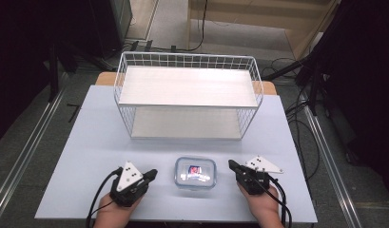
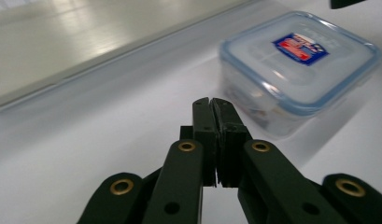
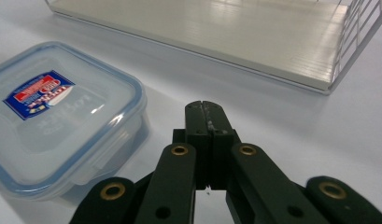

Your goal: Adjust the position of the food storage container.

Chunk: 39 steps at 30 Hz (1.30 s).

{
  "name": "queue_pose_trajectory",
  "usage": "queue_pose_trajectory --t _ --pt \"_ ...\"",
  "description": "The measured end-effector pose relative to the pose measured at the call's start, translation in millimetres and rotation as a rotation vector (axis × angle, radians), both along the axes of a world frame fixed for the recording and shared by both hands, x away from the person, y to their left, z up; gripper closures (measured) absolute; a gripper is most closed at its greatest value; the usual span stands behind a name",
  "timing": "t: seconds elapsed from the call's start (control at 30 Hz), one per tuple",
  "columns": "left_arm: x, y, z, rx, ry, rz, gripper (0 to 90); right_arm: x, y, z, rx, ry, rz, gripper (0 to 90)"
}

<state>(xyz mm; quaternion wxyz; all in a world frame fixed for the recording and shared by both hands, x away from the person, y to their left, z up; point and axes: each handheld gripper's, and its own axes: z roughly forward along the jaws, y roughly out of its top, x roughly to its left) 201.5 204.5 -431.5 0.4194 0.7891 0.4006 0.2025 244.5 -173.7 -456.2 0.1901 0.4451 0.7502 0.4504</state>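
Note:
A clear plastic food container with a blue-rimmed lid and a red and blue label sits on the pale table near its front edge. My left gripper rests just left of it, shut with nothing held; its jaws are pressed together, with the container up to the right. My right gripper lies just right of the container, also shut and empty. In the right gripper view its closed tips point past the container, which lies to the left.
A white wire rack with two pale shelves stands at the table's back middle; its lower shelf lies ahead of both grippers. Bare table stretches on either side. Cables and dark stands surround the table on the floor.

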Motion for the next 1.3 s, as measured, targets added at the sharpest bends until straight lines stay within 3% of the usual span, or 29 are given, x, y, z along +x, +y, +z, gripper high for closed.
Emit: queue_pose_trajectory --t 0.17,0.3,0.4,0.6,0.73,0.93,1.03,1.2,1.3 --pt "-0.4 24.3 -7.7 -0.051 -0.003 0.043 83.4 -17.1 -4.6 11.7 0.021 -0.024 -0.004 90.0" --pt "3.0 28.2 -3.3 -0.069 -0.036 0.057 74.2 -26.6 -1.1 8.3 0.014 0.003 0.006 90.0" --pt "3.3 28.3 -4.4 -0.083 -0.035 0.052 67.6 -21.5 11.1 -0.9 -0.012 0.035 0.019 90.0" --pt "4.4 26.0 -8.0 -0.09 -0.02 0.037 62.7 -8.4 32.9 -15.6 -0.06 0.065 0.047 90.0" --pt "4.4 25.2 -9.3 -0.084 -0.014 0.032 61.3 -4.4 41.9 -17.0 -0.061 0.073 0.06 90.0" --pt "2.9 25.4 -8.7 -0.092 -0.01 0.029 60.2 -5.2 62.8 -16.9 -0.069 0.062 0.125 90.0" --pt "3.4 25.1 -8.7 -0.104 -0.001 0.019 59.8 -4.9 61.4 -15.4 -0.061 0.06 0.13 90.0" --pt "6.5 23.3 -9.3 -0.118 0.01 0.02 54.7 -7.6 41.8 -4.5 0.029 0.056 0.095 88.8" --pt "11.3 18.3 -9.8 -0.158 0.051 0.02 49.0 -9.2 35.0 1.0 0.139 0.087 0.103 82.8"
